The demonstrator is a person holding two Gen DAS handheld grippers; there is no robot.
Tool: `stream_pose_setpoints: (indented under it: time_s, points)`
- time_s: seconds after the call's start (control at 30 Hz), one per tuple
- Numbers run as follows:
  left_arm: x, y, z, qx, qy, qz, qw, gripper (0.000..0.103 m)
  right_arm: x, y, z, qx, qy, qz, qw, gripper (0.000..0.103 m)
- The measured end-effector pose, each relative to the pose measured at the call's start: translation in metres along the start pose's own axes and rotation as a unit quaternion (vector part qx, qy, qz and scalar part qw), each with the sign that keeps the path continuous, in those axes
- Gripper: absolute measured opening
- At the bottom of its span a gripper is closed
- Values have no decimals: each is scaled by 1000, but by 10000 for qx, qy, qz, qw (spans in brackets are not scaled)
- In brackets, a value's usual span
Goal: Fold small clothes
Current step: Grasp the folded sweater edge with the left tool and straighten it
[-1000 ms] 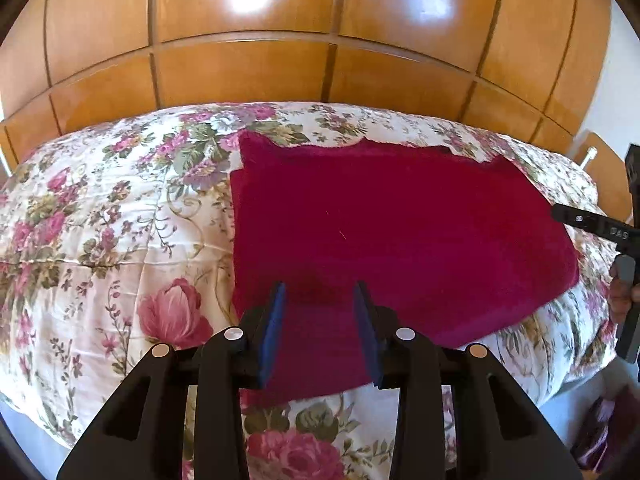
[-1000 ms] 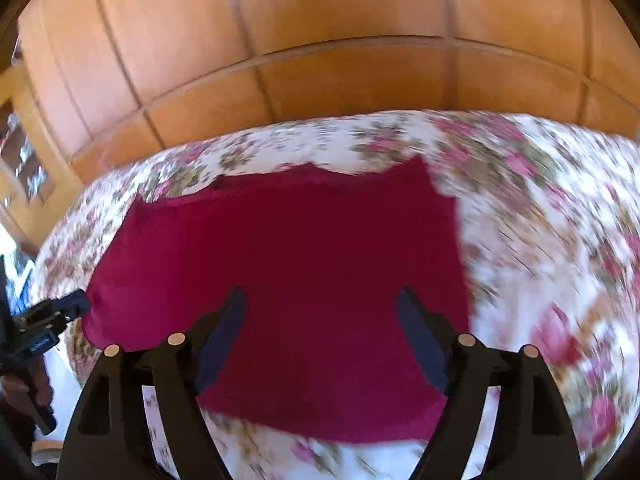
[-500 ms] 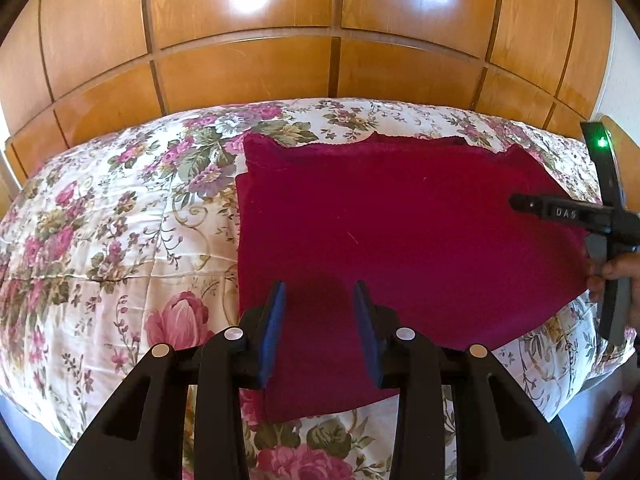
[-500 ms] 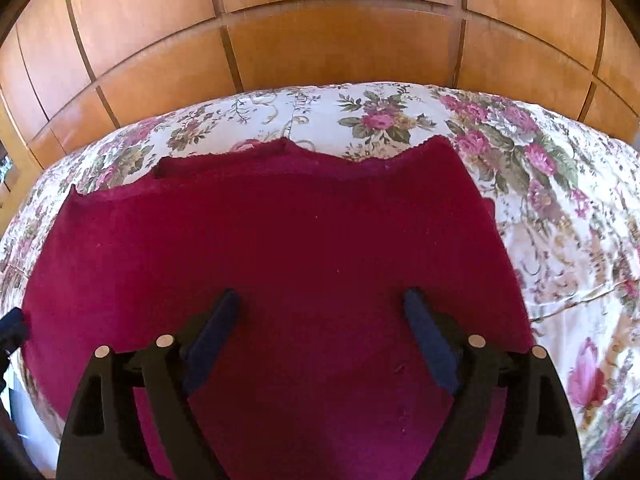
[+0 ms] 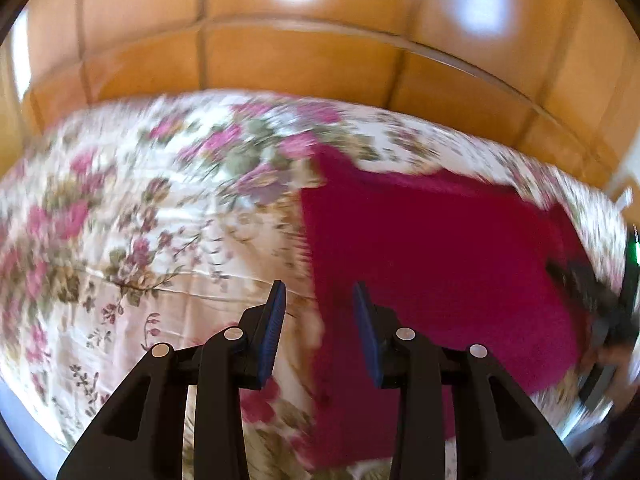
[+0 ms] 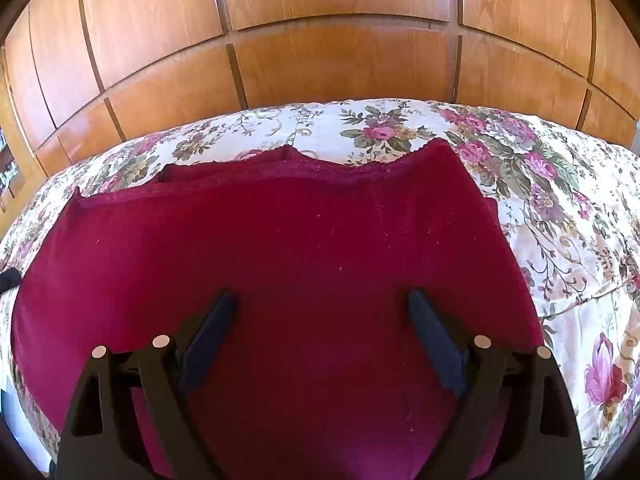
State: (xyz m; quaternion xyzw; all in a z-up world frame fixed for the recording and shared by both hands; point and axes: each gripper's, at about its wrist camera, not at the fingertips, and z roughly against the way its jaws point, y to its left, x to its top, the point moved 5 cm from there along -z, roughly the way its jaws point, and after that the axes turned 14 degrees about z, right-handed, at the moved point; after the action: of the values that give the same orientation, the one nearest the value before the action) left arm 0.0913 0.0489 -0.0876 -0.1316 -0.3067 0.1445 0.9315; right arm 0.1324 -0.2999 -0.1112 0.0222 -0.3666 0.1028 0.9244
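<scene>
Left wrist view is blurred. Nearest the lens, the left gripper (image 5: 319, 300) points down at the bed (image 5: 132, 248), its blue pads parted by a narrow gap with nothing between them. Its tips hover over the left edge of the garment (image 5: 432, 256), a crimson knitted piece spread flat on the floral cover; one pad sits over the cover, the other over the red cloth. Whether the tips touch the fabric cannot be told. The garment stretches from there toward the right edge of the bed, where the right gripper (image 5: 580, 284) shows as a dark smear over the cloth, with a green light just beyond it. Past the bed stand wooden panels (image 5: 304, 60) with bright glare on them.

Right wrist view is sharp. The right gripper (image 6: 322, 300) is closest, its jaws standing wide apart and holding nothing, above the near middle of the garment (image 6: 320, 232). The cloth fills most of the bed's near side, reaching almost to its left edge, where a small dark part of the left gripper (image 6: 8, 278) peeks in. The garment's far edge is wavy, with a doubled layer showing toward the far left corner. Floral cover lies bare on the right and along the far edge. The wooden panels (image 6: 340, 60) close the view behind.
</scene>
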Motion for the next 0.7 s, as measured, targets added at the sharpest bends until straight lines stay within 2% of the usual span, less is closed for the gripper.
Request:
stream_pose_setpoints:
  time_s: [0.13,0.27,0.47,0.7]
  points:
    - [25,23,-21,-404,405,761,9955,34,-1,0,0,-2,-51,1,10000,89]
    - [37,12,-38,-678,654,849,9919,34,-1,0,0,-4,-77,4,10000,89]
    - [42,-9,-60,-811,845,905,9890,34,-1,0,0,2,-93,14,10000,89]
    - [52,-10,-49,-1091,572,1274,9842,34,-1,1,1,1,-107,11,9999,90]
